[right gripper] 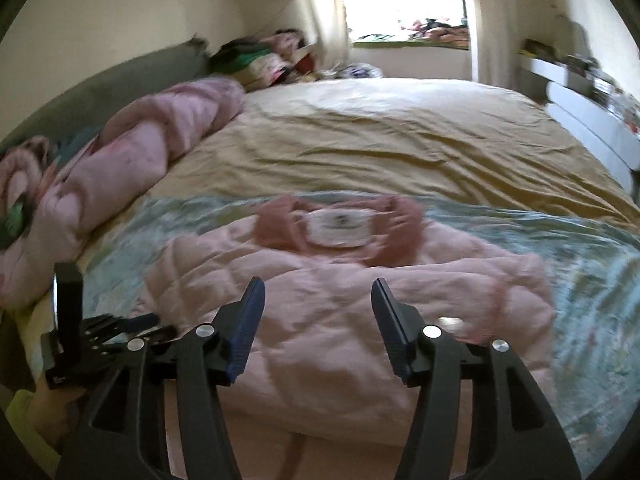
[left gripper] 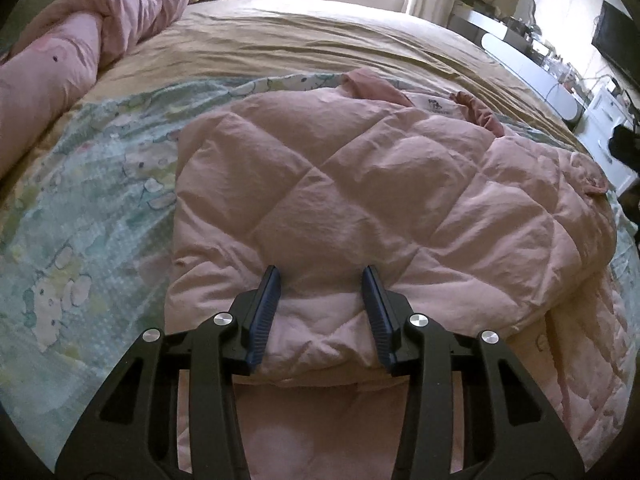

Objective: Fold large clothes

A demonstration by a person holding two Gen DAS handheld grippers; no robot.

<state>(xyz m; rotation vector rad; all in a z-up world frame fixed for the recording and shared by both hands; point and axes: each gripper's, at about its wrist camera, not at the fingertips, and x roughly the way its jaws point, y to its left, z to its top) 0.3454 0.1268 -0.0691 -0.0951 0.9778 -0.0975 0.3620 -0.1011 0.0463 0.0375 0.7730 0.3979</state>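
Pink quilted jacket folded on the bed, both claws over its near edge

The jacket [left gripper: 360, 184] lies on a patterned blanket [left gripper: 92, 184] near the bed's [left gripper: 320, 40] foot, collar far; its near hem runs under the claws, out of sight. The left claw [left gripper: 322, 280] stands partly closed with a bunched fold between its pads, apparently gripped. The right claw [right gripper: 318, 292] gapes half open, holding nothing; its view is motion-blurred.

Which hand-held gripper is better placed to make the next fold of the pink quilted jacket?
Left. The left hand-held gripper already has a bunched fold of the pink quilted jacket between its pads at the near edge. The right hand-held gripper hovers open above it, gripping nothing.
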